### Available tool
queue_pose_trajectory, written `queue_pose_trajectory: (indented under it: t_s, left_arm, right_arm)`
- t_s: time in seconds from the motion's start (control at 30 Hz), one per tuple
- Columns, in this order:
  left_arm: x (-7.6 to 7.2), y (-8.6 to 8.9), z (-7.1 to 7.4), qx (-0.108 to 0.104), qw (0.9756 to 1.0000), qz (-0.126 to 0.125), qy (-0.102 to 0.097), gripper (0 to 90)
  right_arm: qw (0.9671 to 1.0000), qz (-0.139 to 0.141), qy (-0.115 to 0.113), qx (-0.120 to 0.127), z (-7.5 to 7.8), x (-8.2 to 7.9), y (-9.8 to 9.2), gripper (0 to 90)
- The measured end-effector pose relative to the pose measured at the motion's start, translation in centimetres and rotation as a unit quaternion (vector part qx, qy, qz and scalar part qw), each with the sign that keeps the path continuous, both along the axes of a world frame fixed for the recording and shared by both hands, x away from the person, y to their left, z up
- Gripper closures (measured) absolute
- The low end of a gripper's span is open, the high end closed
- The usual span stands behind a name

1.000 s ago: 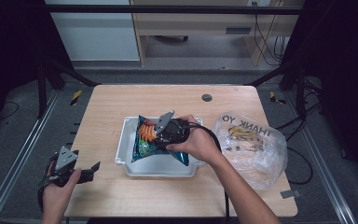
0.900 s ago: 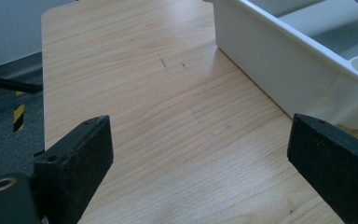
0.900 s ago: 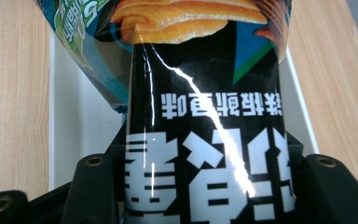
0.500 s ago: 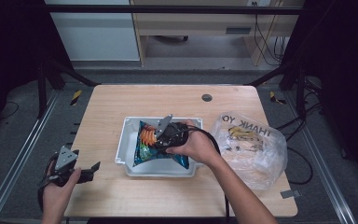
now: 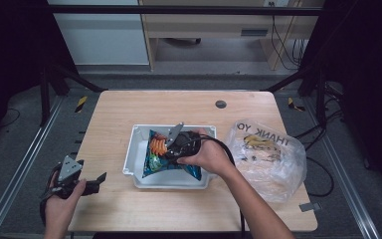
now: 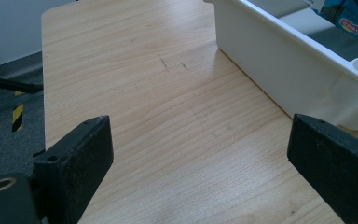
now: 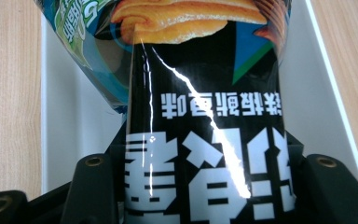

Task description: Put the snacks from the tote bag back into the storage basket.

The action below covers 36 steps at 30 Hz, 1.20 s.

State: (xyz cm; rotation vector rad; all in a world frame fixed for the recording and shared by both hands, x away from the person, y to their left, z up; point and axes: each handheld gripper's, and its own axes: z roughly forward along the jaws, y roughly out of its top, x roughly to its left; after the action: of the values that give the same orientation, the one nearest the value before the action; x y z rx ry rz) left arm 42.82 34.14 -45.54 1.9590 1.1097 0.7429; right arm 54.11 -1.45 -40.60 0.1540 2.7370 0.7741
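Your right gripper (image 5: pixel 175 145) clamps a glossy black-and-teal foil snack bag (image 5: pixel 165 155) over the white plastic tub (image 5: pixel 137 172).

Its two black jaws sit on either side of the bag's black panel in the right gripper view, pinching the bag (image 7: pixel 205 140), which lies partly inside the tub near the middle of the pale wooden table (image 5: pixel 179 107). Your left gripper (image 5: pixel 82 184) idles at the table's near-left edge, jaws spread wide and empty. In my judgement the slick, air-filled foil could slide out of your pinch, or the crisps could crack if you squeeze harder. The bag carries large white East Asian characters, upside down to your camera, above pictured golden crisps. To your right, the crumpled clear plastic carrier bag (image 5: pixel 266 159) reads "THANK YO", reversed.
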Motion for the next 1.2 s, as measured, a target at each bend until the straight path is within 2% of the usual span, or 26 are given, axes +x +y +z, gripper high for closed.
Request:
queue_pose_trajectory:
  t_s: [1.2]
  left_arm:
    - [0.0, -0.2, 0.0, -0.001, 1.0000, -0.004, -0.001, 6.6]
  right_arm:
    - [0.9998, -0.001, 0.016, -0.012, -1.3, 0.3, 0.6, 43.7]
